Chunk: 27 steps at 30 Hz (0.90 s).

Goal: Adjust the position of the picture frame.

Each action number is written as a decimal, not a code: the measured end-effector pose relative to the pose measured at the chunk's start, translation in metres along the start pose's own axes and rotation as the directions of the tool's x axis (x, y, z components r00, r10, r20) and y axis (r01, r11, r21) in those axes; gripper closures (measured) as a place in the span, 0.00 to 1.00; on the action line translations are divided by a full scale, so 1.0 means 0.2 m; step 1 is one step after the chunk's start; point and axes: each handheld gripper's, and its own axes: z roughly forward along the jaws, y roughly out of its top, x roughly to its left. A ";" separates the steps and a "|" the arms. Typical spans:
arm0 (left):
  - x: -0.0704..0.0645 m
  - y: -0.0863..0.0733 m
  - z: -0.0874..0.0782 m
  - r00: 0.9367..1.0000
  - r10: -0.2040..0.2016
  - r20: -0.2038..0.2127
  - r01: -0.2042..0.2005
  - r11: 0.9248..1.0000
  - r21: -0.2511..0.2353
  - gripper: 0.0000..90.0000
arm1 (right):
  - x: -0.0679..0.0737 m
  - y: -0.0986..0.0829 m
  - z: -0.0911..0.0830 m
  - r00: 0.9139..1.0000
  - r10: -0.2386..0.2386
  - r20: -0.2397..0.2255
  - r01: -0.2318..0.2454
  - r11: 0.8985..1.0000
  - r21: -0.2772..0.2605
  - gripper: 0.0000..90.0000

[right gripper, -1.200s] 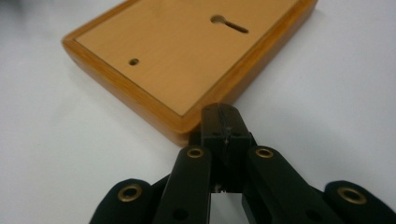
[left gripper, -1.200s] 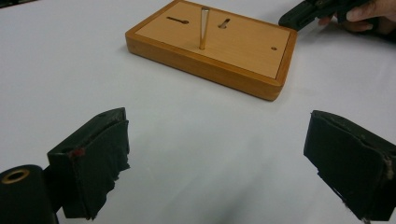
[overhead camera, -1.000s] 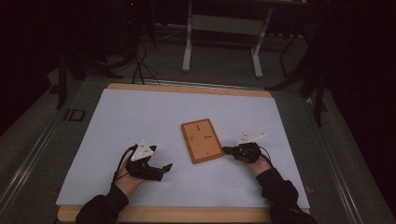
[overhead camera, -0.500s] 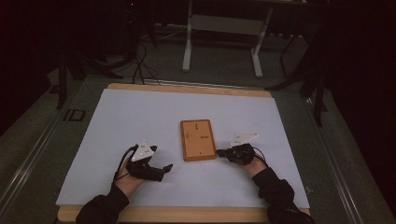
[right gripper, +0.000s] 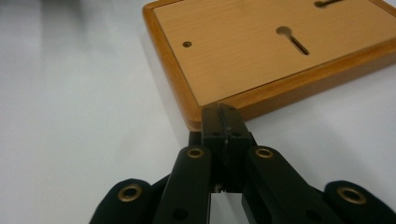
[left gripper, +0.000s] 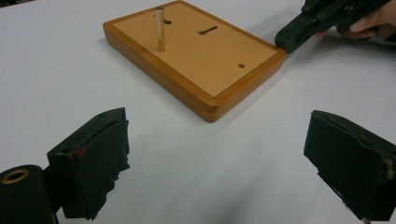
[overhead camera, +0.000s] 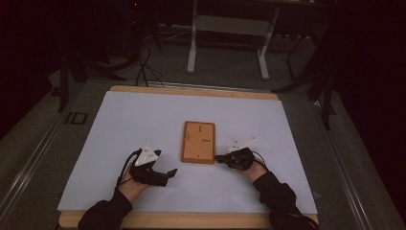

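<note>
The wooden board [overhead camera: 198,142] lies mid-desk. The right claw [overhead camera: 219,158], jaws pressed together and empty, touches its near right corner; the left claw [overhead camera: 171,172], wide open and empty, sits near-left of it.

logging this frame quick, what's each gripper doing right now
left gripper: open, holding nothing, short of the wooden board.
right gripper: closed, holding nothing, tip at the board's corner.

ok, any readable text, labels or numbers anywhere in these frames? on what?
"ID": mark on the dark floor left of the table.
Small dark marks on the wooden board: too small to read.
Faint marks on the grey plates of the left gripper and right gripper: unreadable.
</note>
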 end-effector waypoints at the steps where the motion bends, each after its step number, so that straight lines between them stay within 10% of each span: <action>1: 0.00 0.00 0.00 1.000 0.001 0.000 -0.001 1.000 0.000 0.08 | 0.00 0.01 0.01 1.000 -0.002 -0.004 0.002 1.000 -0.001 1.00; 27: 0.01 -0.01 -0.01 1.000 0.003 -0.011 -0.003 1.000 -0.009 0.08 | 0.01 0.21 0.12 0.999 -0.053 -0.011 0.053 0.998 -0.028 1.00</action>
